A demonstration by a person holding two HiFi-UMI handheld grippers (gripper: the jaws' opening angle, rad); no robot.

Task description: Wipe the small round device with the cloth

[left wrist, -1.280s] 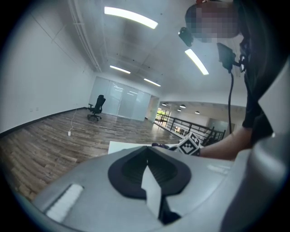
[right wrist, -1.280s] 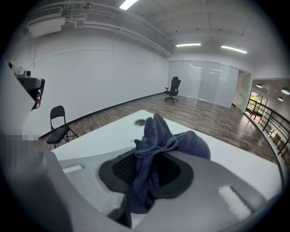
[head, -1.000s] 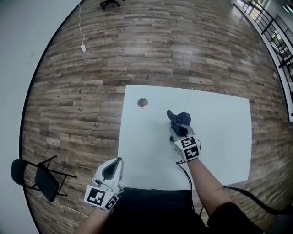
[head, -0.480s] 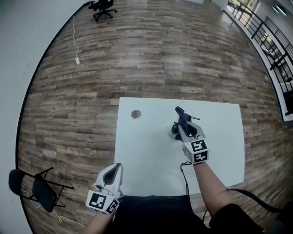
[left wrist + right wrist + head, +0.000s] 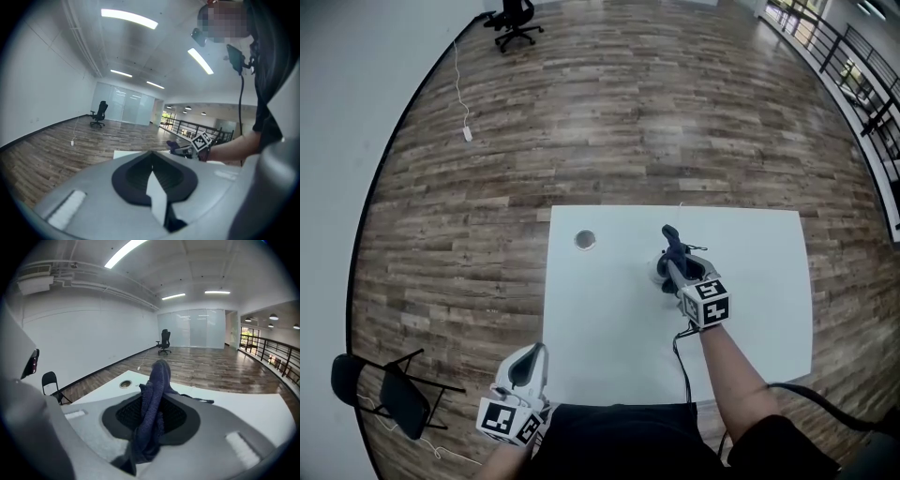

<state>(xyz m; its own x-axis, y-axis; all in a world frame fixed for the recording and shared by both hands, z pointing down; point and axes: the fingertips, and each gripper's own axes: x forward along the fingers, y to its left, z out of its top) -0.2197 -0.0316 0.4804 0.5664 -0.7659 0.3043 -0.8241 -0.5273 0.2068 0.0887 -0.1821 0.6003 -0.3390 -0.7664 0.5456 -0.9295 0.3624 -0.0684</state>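
My right gripper is over the middle of the white table, shut on a dark blue cloth that sticks up from its jaws. In the right gripper view the cloth hangs in a fold between the pads. Just under the gripper, a small round device shows partly, pale and dark; most of it is hidden. A thin cable runs from there to the far edge. My left gripper is off the table's near left corner, shut and holding nothing.
A round grommet hole sits in the table's far left part. On the wood floor stand a black folding chair at left and an office chair far off. A railing runs along the right.
My right gripper has shifted a little to the right and risen, with the cloth pinched up out of its earlier heap. The left gripper has stayed put.
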